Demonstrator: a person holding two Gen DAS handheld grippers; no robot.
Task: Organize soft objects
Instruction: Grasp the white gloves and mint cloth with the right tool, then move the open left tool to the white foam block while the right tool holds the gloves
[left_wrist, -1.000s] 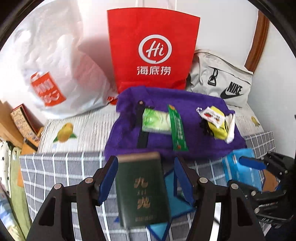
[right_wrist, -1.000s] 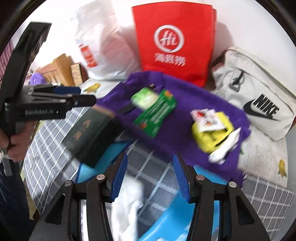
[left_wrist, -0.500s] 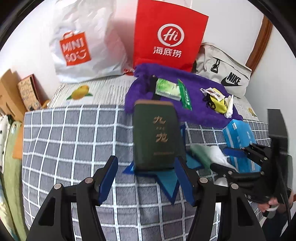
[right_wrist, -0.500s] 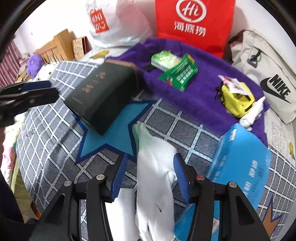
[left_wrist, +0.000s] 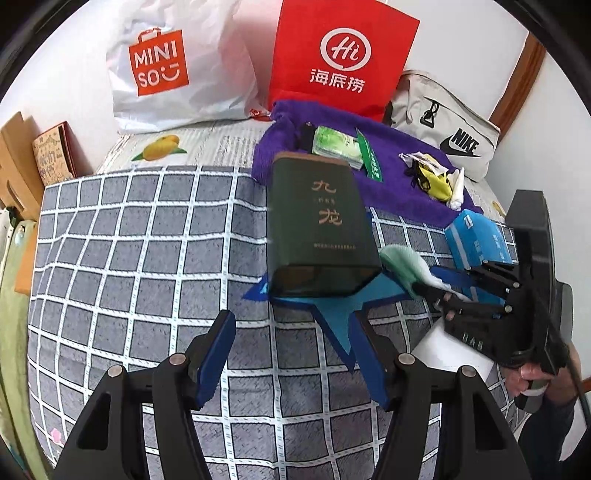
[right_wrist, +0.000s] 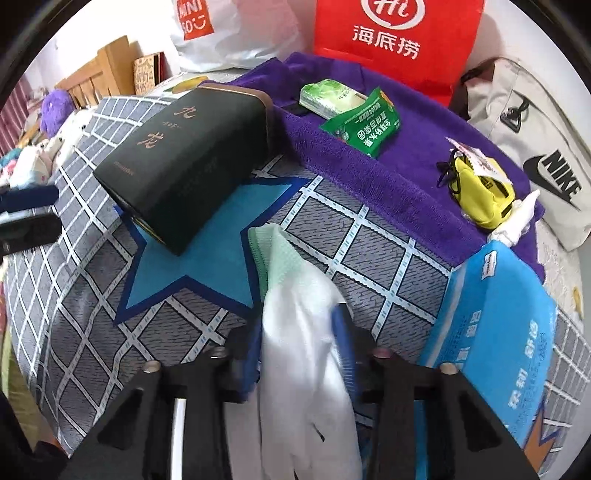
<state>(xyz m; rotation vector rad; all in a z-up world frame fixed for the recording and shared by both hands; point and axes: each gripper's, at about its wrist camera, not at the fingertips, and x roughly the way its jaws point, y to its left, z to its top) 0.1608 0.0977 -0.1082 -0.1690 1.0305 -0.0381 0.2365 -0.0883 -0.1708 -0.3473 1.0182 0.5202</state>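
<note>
A white glove with a pale green cuff (right_wrist: 295, 295) lies on the grey checked bedspread (left_wrist: 147, 258). My right gripper (right_wrist: 299, 325) points down over it, its jaws closing, and the blue pads press on the glove's sides. The left wrist view shows this gripper (left_wrist: 432, 280) at the right, on the glove (left_wrist: 400, 258). My left gripper (left_wrist: 293, 325) stands open above the bedspread with nothing between its fingers. Just ahead of it, a dark green tin (left_wrist: 317, 221) lies on a blue star print.
A purple towel (right_wrist: 406, 177) at the back carries green packets (right_wrist: 364, 125) and a yellow pouch (right_wrist: 480, 199). A blue tissue pack (right_wrist: 495, 325) lies right of the glove. A red bag (left_wrist: 343, 55), white Miniso bag (left_wrist: 166, 74) and grey Nike bag (left_wrist: 454, 140) line the wall.
The green tin was between my left jaws a second ago; now it lies on the star, with that gripper drawn back. My right gripper came down over the glove and closed in.
</note>
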